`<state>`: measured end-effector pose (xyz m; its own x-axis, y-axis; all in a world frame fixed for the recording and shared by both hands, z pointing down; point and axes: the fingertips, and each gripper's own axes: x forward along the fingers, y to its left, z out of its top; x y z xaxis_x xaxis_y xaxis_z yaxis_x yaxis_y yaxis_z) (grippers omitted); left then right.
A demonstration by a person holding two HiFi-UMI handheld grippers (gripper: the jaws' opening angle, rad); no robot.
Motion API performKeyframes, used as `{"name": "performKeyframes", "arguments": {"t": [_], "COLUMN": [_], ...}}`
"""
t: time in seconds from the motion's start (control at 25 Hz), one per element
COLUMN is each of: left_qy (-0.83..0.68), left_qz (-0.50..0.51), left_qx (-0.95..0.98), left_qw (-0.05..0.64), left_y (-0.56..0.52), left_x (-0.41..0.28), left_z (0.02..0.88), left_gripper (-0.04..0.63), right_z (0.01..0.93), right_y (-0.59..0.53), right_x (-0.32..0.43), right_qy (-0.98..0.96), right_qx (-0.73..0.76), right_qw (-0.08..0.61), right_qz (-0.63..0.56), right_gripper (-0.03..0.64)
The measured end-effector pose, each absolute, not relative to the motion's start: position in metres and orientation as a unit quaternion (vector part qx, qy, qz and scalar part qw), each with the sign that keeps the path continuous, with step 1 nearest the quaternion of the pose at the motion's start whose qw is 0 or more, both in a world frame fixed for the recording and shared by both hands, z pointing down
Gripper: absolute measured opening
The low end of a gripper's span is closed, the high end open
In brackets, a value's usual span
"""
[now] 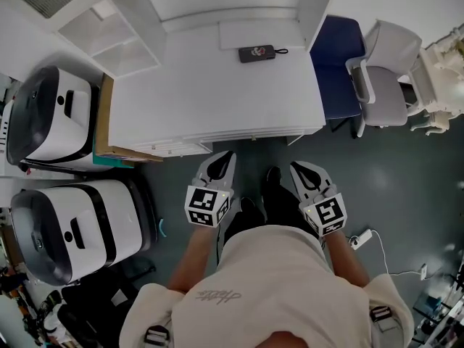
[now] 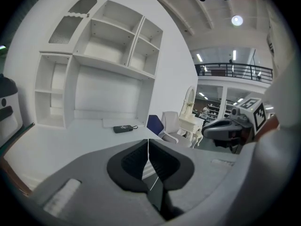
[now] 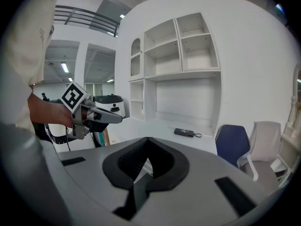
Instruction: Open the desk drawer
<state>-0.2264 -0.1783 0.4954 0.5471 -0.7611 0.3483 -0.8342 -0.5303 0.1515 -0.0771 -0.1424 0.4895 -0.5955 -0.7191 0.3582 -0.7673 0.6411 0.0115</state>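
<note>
A white desk (image 1: 217, 85) with open shelves at its back stands in front of me. Its drawer front (image 1: 239, 135) shows in the head view only as thin white strips under the front edge. My left gripper (image 1: 228, 156) hangs just short of that edge, left of centre, shut with nothing in it. My right gripper (image 1: 296, 167) hangs beside it to the right, a little further back, also shut and empty. In the left gripper view the left gripper (image 2: 148, 140) points over the desktop, pads together. The right gripper (image 3: 148, 138) does the same in its own view.
A black device (image 1: 257, 53) with a cord lies at the back of the desk. Two white-and-black machines (image 1: 51, 111) (image 1: 72, 227) stand at the left, with a brown board (image 1: 105, 122) against the desk. A blue chair (image 1: 337, 64) and a grey chair (image 1: 391, 78) stand at the right. A power strip (image 1: 360, 238) lies on the floor.
</note>
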Motion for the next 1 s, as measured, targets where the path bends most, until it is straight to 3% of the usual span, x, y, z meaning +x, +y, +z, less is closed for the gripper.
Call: {"name": "performKeyframes", "arguments": {"t": [0.56, 1.0], "left_qy": [-0.497, -0.511], "left_qz": [0.141, 0.138], "left_qx": [0.847, 0.825], "left_qw": [0.124, 0.197], "left_y": [-0.277, -0.306], "left_x": [-0.188, -0.175], "left_z": [0.465, 0.503], "left_gripper": [0.017, 0.017], "right_z": [0.485, 0.511], "right_y": [-0.273, -0.32], "right_x": [-0.053, -0.017], "right_qy": [-0.92, -0.919], "right_qx": [0.369, 0.365], "right_qw": [0.122, 0.108], "right_qz": [0.056, 0.1], "right_gripper": [0.002, 0.002]}}
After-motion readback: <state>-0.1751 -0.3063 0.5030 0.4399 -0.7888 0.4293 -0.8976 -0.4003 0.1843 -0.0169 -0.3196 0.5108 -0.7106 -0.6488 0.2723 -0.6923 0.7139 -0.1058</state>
